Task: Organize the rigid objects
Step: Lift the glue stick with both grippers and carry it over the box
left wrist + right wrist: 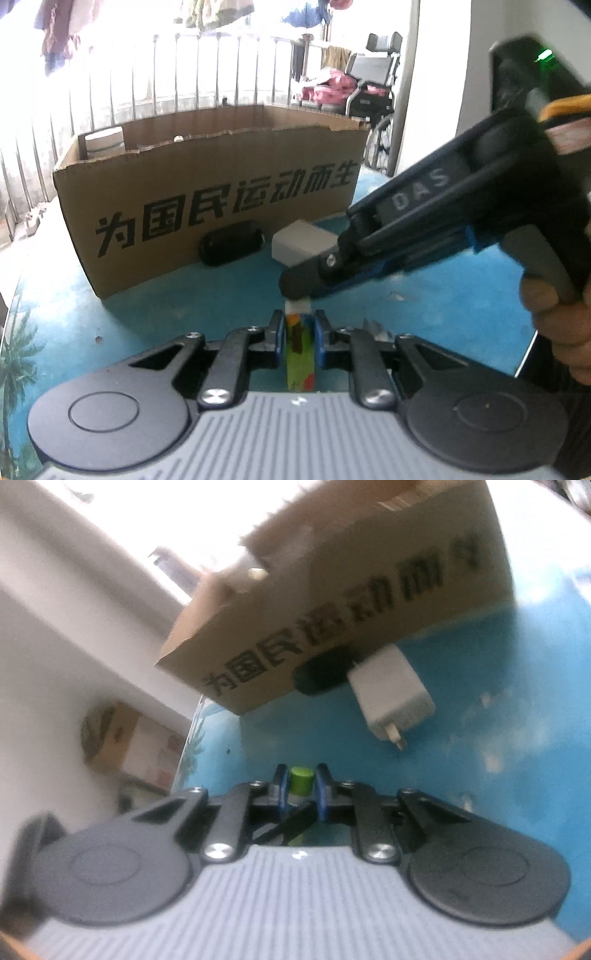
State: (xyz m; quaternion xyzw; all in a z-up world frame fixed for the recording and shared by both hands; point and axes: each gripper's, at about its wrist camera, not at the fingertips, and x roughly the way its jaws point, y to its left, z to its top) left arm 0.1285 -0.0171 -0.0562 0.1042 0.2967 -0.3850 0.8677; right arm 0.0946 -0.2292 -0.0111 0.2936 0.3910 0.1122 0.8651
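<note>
A: What writing can be read?

B: The cardboard box (pixel 207 173) carries large black Chinese characters along its near wall, 为国民运动而生; the right hand-held gripper (pixel 295 291) has the letters DAS on its black body, seen from the left wrist view; nothing else is legible.

A: And what is in the box?

B: It stands open on the blue desk (pixel 147 317); a pale cylindrical container (pixel 104 142) shows above the rim at its far left corner; a small light round thing sits further along the rim, too small to name.

A: What lies outside it?

B: A black oval case (pixel 232 246) rests against the foot of the box's near wall; just beside it, to the right, lies a white plug adapter (pixel 303 245), its metal prongs visible in the right wrist view (pixel 391 692).

A: The left hand-held gripper?

B: The left hand-held gripper (pixel 299 332) is nearly closed, its blue pads pressed on a narrow colourful packet (pixel 300 354), printed green, orange and red with a white end; the print is too blurred to read; the packet is low over the desk, in front of the box.

A: And the right?

B: Closed to a narrow gap on a small bottle with a green cap (pixel 301 781); a person's hand (pixel 554 325) grips its handle; its tip is right by the white end of the packet.
</note>
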